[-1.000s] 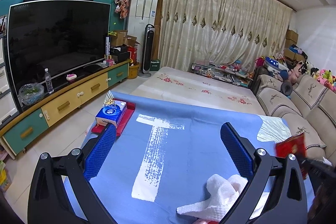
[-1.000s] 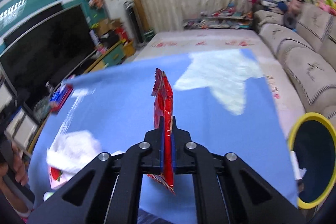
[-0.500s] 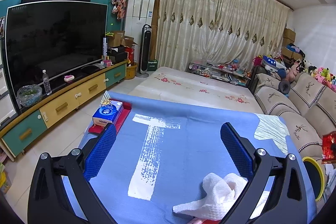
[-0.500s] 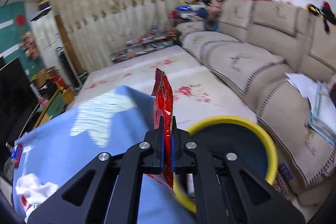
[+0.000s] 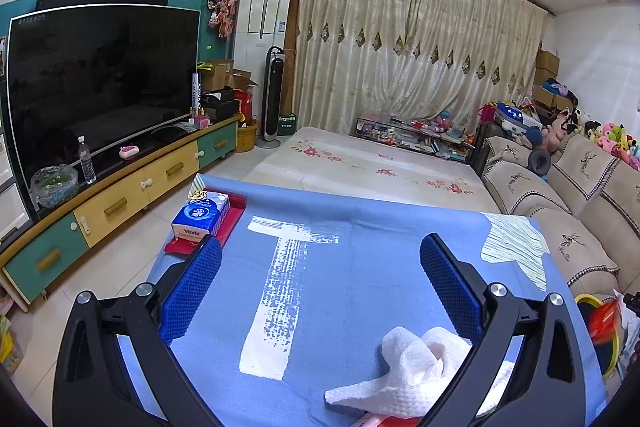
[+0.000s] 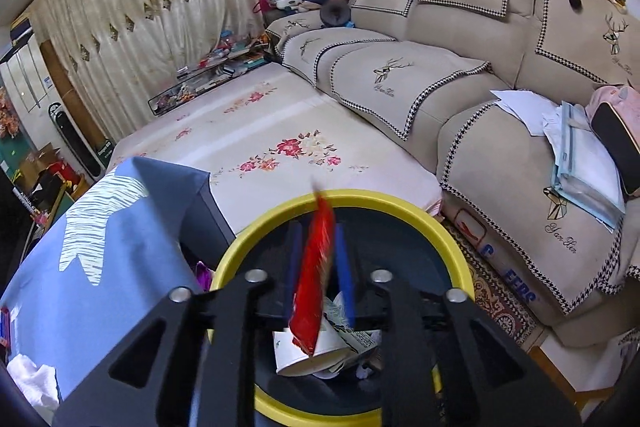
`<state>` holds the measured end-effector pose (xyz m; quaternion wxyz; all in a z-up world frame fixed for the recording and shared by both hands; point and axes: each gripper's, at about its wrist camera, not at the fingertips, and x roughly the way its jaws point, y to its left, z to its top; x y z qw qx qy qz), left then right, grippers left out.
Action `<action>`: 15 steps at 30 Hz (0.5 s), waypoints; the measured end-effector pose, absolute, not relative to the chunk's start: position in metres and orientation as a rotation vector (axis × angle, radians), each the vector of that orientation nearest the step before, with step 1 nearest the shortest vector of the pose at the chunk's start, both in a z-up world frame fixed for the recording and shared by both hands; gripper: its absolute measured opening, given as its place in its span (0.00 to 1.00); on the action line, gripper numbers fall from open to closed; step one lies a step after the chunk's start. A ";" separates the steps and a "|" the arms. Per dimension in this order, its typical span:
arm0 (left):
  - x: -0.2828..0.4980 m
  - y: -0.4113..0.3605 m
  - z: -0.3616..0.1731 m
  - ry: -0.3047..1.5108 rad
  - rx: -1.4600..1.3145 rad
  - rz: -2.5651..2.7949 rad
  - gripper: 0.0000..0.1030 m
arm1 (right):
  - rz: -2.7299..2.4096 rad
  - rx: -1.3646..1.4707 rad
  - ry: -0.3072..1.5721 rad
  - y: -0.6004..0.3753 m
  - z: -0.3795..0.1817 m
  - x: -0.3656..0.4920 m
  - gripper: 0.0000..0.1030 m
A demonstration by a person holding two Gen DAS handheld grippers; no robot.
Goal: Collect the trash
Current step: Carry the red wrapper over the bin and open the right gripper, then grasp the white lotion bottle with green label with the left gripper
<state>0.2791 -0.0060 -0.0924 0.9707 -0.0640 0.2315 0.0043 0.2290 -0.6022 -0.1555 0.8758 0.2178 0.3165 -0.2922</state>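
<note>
My right gripper (image 6: 318, 239) hangs over the yellow-rimmed bin (image 6: 400, 205) beside the table, pointing down into it. Its jaws are opening, and the red snack wrapper (image 6: 314, 279) between them is blurred and slipping loose, with a gap at each blue pad. A paper cup (image 6: 316, 355) and scraps lie in the bin. From the left wrist view the bin (image 5: 586, 301) and wrapper (image 5: 602, 319) show at the far right. My left gripper (image 5: 320, 255) is open and holds nothing above the blue tablecloth (image 5: 360, 267). A crumpled white tissue (image 5: 408, 359) lies by its right finger.
A blue tissue box (image 5: 200, 215) sits on a red tray at the table's far left corner. A beige sofa (image 6: 440, 87) runs behind the bin, with papers on its seat. A floral-covered low surface (image 5: 380, 167) lies beyond the table; the TV cabinet (image 5: 120, 199) is left.
My right gripper swung from over the table to above the bin, tipped downward, and its jaws parted from the red wrapper. The left gripper stayed put.
</note>
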 end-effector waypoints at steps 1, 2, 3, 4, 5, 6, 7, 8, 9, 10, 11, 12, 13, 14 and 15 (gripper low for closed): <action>0.279 -0.007 -0.093 0.467 -0.128 0.007 0.95 | -0.611 0.455 0.657 -0.602 -0.156 0.228 0.24; 0.278 -0.008 -0.093 0.467 -0.127 0.005 0.95 | -0.609 0.456 0.653 -0.601 -0.155 0.227 0.25; 0.278 -0.008 -0.092 0.467 -0.126 0.003 0.95 | -0.602 0.458 0.651 -0.600 -0.154 0.226 0.26; 0.278 -0.008 -0.092 0.467 -0.125 0.000 0.95 | -0.595 0.457 0.649 -0.598 -0.153 0.226 0.26; 0.278 -0.007 -0.092 0.465 -0.122 -0.005 0.95 | -0.587 0.453 0.647 -0.594 -0.151 0.225 0.27; 0.277 -0.008 -0.092 0.464 -0.119 -0.008 0.95 | -0.580 0.449 0.646 -0.591 -0.151 0.225 0.28; 0.277 -0.010 -0.092 0.463 -0.111 -0.014 0.95 | -0.573 0.447 0.643 -0.587 -0.149 0.226 0.31; 0.276 -0.011 -0.092 0.465 -0.104 -0.023 0.95 | -0.564 0.446 0.642 -0.585 -0.148 0.226 0.32; 0.276 -0.014 -0.092 0.469 -0.096 -0.036 0.95 | -0.554 0.445 0.641 -0.582 -0.147 0.226 0.32; 0.276 -0.016 -0.091 0.472 -0.086 -0.054 0.95 | -0.548 0.445 0.640 -0.580 -0.147 0.226 0.32; 0.274 -0.019 -0.090 0.472 -0.077 -0.075 0.95 | -0.544 0.446 0.640 -0.578 -0.147 0.226 0.33; 0.272 -0.021 -0.088 0.468 -0.075 -0.103 0.95 | -0.536 0.451 0.642 -0.577 -0.147 0.226 0.33; 0.270 -0.024 -0.086 0.467 -0.070 -0.137 0.95 | -0.529 0.456 0.645 -0.576 -0.147 0.226 0.34; 0.267 -0.031 -0.085 0.477 -0.047 -0.188 0.95 | -0.522 0.462 0.649 -0.576 -0.149 0.225 0.34; 0.264 -0.035 -0.084 0.483 -0.025 -0.220 0.95 | -0.519 0.465 0.651 -0.574 -0.148 0.225 0.35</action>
